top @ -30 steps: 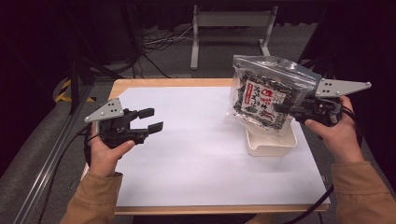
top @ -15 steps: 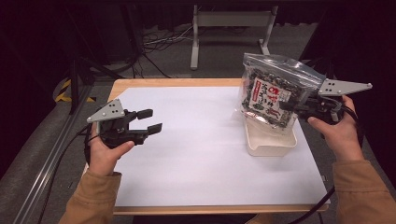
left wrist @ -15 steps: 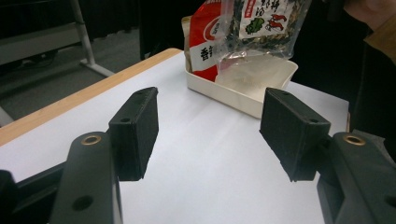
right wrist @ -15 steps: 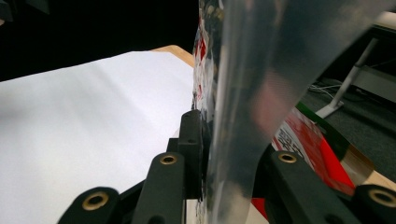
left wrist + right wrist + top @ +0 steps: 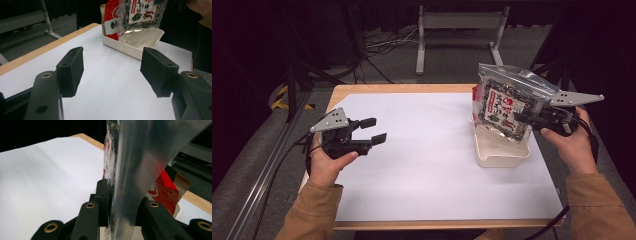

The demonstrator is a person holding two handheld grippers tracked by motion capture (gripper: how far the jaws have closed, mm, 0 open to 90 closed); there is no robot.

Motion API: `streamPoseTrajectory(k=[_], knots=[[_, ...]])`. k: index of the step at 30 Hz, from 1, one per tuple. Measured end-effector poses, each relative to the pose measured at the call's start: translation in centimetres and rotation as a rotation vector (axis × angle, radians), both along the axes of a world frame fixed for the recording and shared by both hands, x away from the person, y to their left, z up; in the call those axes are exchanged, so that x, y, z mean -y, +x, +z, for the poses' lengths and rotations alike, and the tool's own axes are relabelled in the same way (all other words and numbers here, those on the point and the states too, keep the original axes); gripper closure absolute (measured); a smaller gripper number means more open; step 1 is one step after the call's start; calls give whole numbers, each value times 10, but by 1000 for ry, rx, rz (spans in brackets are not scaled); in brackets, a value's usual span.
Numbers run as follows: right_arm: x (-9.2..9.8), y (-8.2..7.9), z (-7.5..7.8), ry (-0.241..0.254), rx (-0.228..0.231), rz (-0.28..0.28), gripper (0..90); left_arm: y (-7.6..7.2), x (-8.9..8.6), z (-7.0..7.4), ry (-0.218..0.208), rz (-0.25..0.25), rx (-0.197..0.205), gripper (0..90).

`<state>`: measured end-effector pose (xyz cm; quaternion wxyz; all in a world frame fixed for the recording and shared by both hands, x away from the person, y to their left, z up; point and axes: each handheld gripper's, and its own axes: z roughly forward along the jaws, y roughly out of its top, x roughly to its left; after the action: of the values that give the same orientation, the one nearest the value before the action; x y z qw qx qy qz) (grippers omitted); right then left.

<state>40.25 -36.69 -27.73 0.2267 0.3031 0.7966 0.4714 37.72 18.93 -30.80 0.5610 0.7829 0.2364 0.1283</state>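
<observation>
Over at the left of the high view, the left gripper [image 5: 371, 130] hovers above the white sheet [image 5: 427, 165] with nothing between its jaws, which have just been opening wider; it looks to be waiting its turn. Right of centre sits the white tray [image 5: 502, 159], a red packet [image 5: 111, 21] already standing in its far end. At the right, the right gripper [image 5: 521, 118] is clamped on the side of the clear seaweed bag [image 5: 504, 102], holding it upright just above the tray, probably so it drops in beside that packet.
</observation>
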Motion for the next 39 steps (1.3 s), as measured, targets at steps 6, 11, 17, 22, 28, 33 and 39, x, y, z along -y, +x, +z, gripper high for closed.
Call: streamPoseTrajectory(k=[6, 11, 17, 22, 28, 33, 39], knots=[[1, 0, -3, -10, -5, -15, 745, 1, -1, -3, 0, -4, -15, 350], [-1, 0, -7, -31, -17, -20, 745, 1, -3, -3, -5, 0, -13, 347], [-4, 0, -11, -47, -22, -18, 745, 1, -5, -4, -7, 3, -17, 344], [-5, 0, -16, -48, -24, -24, 745, 0, -9, -4, -15, 17, -16, 342], [-3, 0, -24, -37, -23, -30, 745, 1, -12, -6, -5, 23, -21, 339], [-4, 0, -33, -47, -34, -37, 744, 0, -14, -5, -8, 30, -20, 338], [-4, 2, -43, -47, -34, -34, 744, -1, -17, -7, -6, 33, -29, 335]])
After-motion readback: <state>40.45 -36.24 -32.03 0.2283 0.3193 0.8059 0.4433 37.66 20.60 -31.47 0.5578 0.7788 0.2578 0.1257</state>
